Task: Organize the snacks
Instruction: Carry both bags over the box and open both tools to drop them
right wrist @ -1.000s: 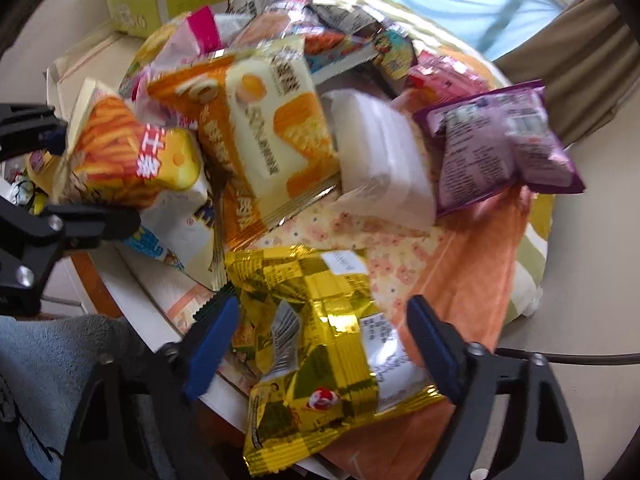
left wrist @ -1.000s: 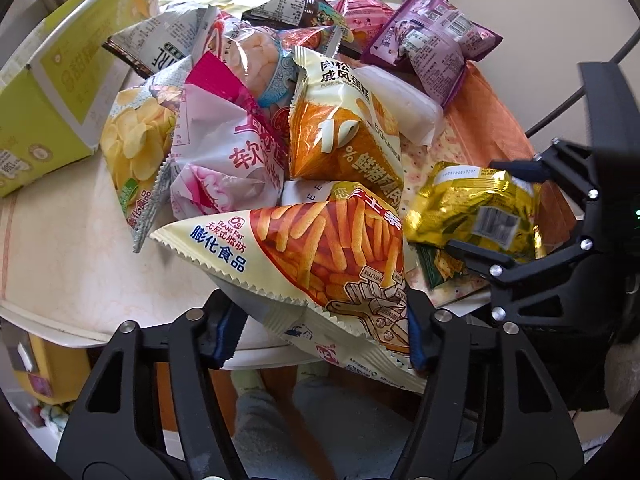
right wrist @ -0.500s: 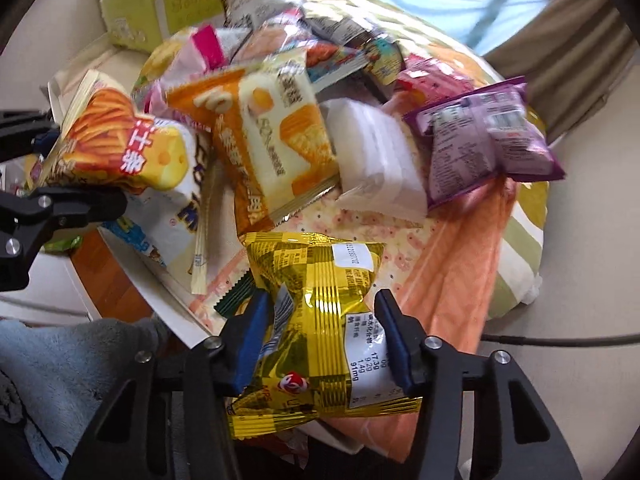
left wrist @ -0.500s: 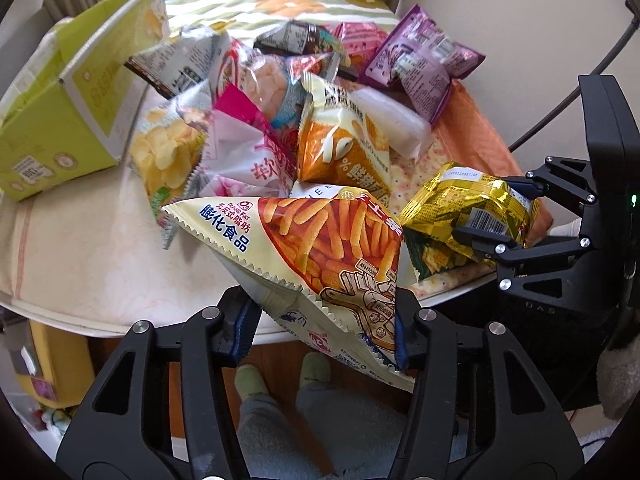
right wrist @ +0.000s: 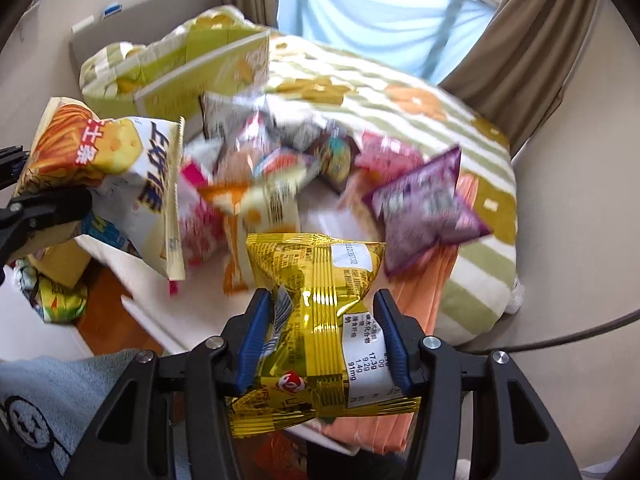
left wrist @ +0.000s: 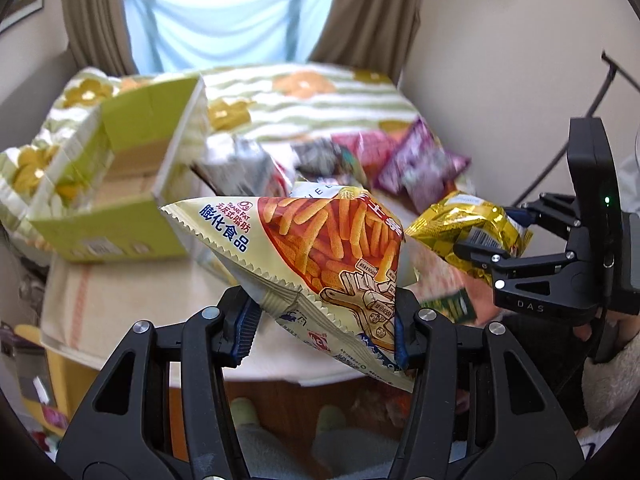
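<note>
Crinkled gold foil packet (right wrist: pixel 320 320), white label showing, sits pinched in my right tongs (right wrist: pixel 324 344); left tongs (left wrist: pixel 324 320) clamp the cream-and-orange fries bag (left wrist: pixel 320 248).

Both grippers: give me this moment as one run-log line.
left gripper: shut on fries bag, lifted | right gripper: shut on gold packet, lifted | green box: open | snack pile: on table

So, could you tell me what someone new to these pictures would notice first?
Probably the two lifted bags: the left claw is shut on a cream and orange fries-stick bag, and the right claw is shut on a shiny gold snack bag. Behind them a blurred pile of snack packets covers the table, with an open green cardboard box at its left end.
</note>
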